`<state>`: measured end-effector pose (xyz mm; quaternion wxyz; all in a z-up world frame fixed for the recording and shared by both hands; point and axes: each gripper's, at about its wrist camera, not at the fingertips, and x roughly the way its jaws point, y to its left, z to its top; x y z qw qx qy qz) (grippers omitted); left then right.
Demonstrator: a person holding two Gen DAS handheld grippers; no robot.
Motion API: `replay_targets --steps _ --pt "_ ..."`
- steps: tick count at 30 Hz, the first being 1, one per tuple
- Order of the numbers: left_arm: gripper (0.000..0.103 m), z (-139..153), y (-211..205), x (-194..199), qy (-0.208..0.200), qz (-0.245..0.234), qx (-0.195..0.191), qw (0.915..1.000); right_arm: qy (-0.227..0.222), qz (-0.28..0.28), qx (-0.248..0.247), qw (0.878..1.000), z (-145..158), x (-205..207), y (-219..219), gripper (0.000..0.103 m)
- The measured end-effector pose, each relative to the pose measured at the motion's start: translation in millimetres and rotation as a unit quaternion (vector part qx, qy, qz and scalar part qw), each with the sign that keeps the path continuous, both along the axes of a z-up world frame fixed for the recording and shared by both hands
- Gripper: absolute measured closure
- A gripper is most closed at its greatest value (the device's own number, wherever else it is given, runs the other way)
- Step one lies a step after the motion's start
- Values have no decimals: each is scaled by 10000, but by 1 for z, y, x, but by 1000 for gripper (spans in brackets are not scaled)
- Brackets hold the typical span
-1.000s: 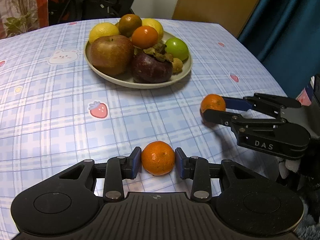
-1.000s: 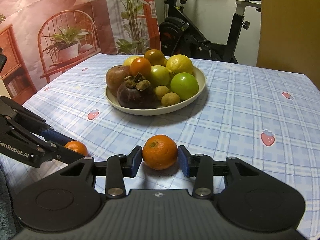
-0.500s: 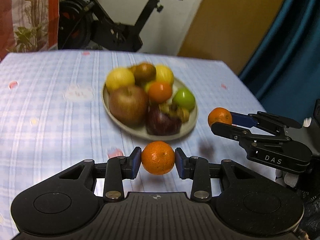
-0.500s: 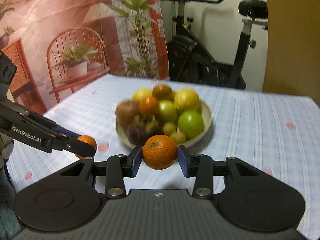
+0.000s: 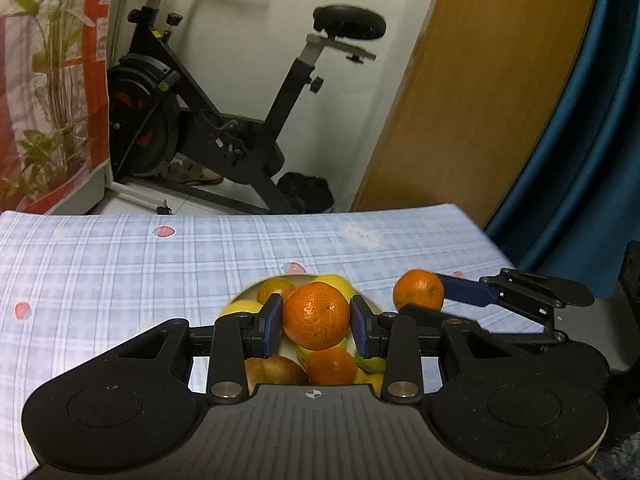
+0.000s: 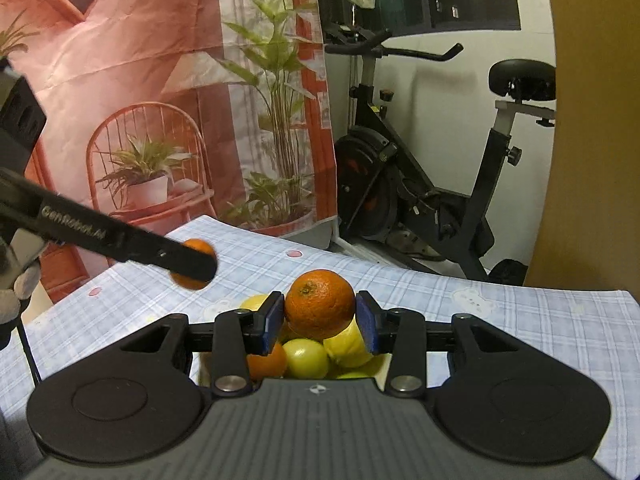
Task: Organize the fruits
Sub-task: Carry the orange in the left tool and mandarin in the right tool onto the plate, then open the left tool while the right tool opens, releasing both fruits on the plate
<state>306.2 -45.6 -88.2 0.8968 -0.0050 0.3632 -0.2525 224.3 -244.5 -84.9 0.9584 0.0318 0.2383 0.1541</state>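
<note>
Your left gripper (image 5: 316, 322) clamps one round orange tangerine (image 5: 316, 316) between its blue pads, held above the fruit-filled cream plate (image 5: 240, 300). Your right gripper (image 6: 320, 318) pinches a second round orange tangerine (image 6: 320, 308) over the same heap of yellow and orange fruit (image 6: 308, 356), on the blue checked tablecloth (image 6: 520, 320).
</note>
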Motion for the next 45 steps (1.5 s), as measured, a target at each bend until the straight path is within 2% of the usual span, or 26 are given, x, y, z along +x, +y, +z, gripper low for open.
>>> replay_targets --steps 6,13,24,38,41,43,44,45 --pt "65 -27 -6 17 351 -38 240 9991 474 86 -153 9987 -27 22 2 61" --pt "65 -43 2 26 593 41 175 9981 853 140 -80 9962 -49 30 3 61" --pt "65 -51 0 33 649 3 219 9977 952 201 -160 9951 -55 33 9 61" --pt "64 -45 0 28 529 42 251 9983 937 167 -207 9952 -53 32 13 61" --pt "56 -42 1 24 472 50 213 9986 912 155 -227 9955 -52 31 13 60" --pt "41 -38 2 19 364 73 189 9991 897 129 -219 9956 -50 29 12 60" --pt "38 -35 3 16 304 80 148 9994 888 110 -230 9957 -49 29 13 59" --pt "30 -34 5 14 264 87 93 9996 877 85 -254 9958 -48 28 13 56"
